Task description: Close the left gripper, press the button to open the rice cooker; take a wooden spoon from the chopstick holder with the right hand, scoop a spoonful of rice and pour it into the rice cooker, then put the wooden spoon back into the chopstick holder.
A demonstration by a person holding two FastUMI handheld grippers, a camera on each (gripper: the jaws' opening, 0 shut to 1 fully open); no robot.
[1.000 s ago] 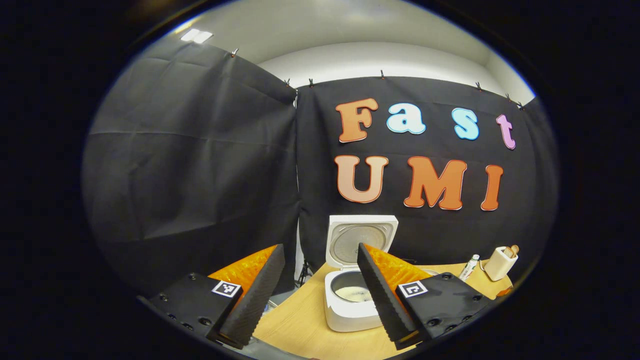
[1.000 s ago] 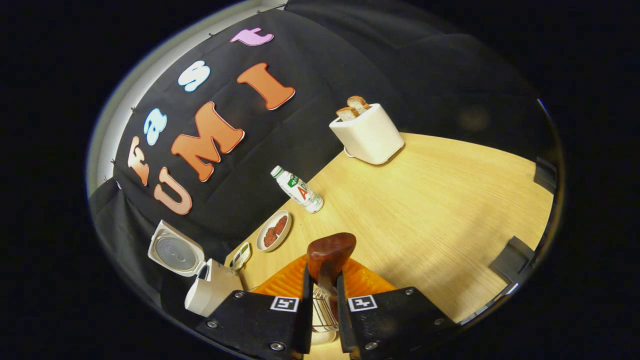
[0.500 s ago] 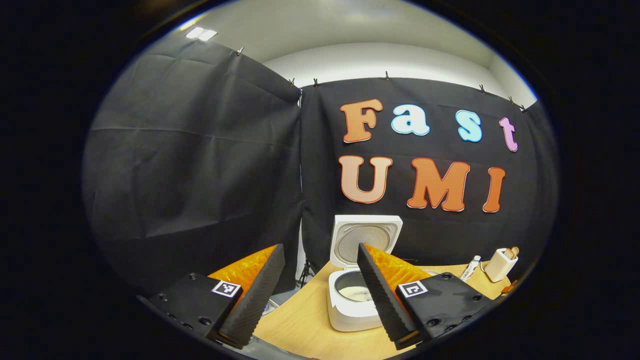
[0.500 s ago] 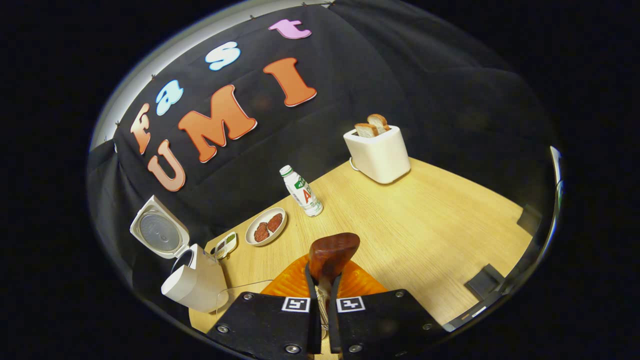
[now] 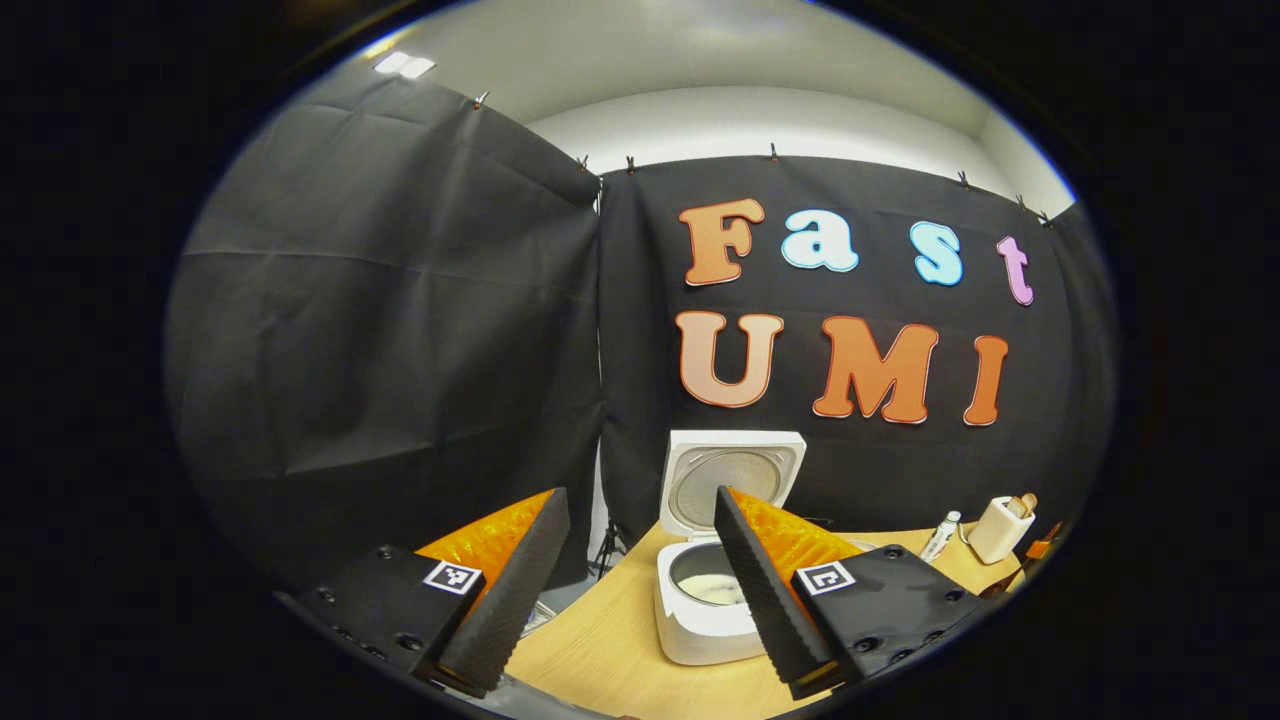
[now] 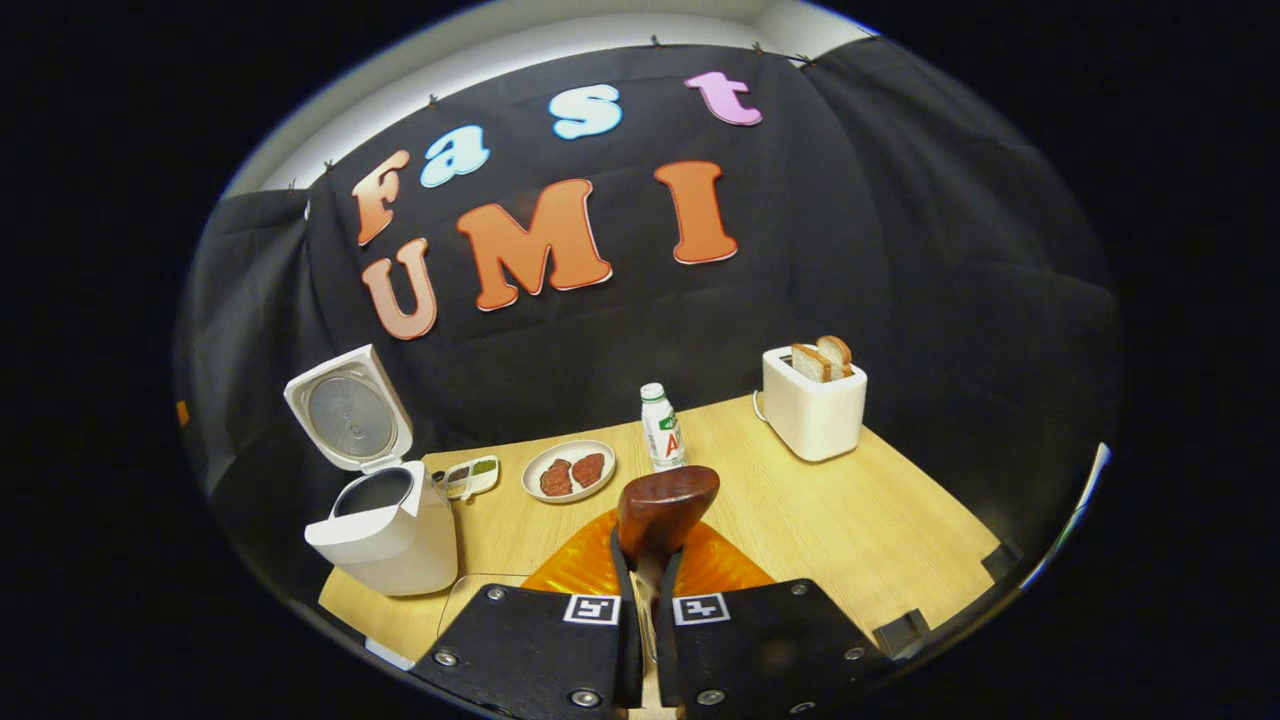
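We found the right gripper [image 6: 645,585] clamped on the wooden spoon [image 6: 662,510], bowl upward. The rice cooker [image 6: 385,525] stood lid-up at its ten o'clock. The left gripper [image 5: 640,545] hung with fingers apart, cooker at one o'clock.

On the wooden table [image 6: 900,520], a white toaster [image 6: 814,410] is loaded with two bread slices [image 6: 822,358]. A small bottle [image 6: 661,428] is stood near a plate of patties [image 6: 568,471]; a small condiment tray [image 6: 470,478] is placed beside it.
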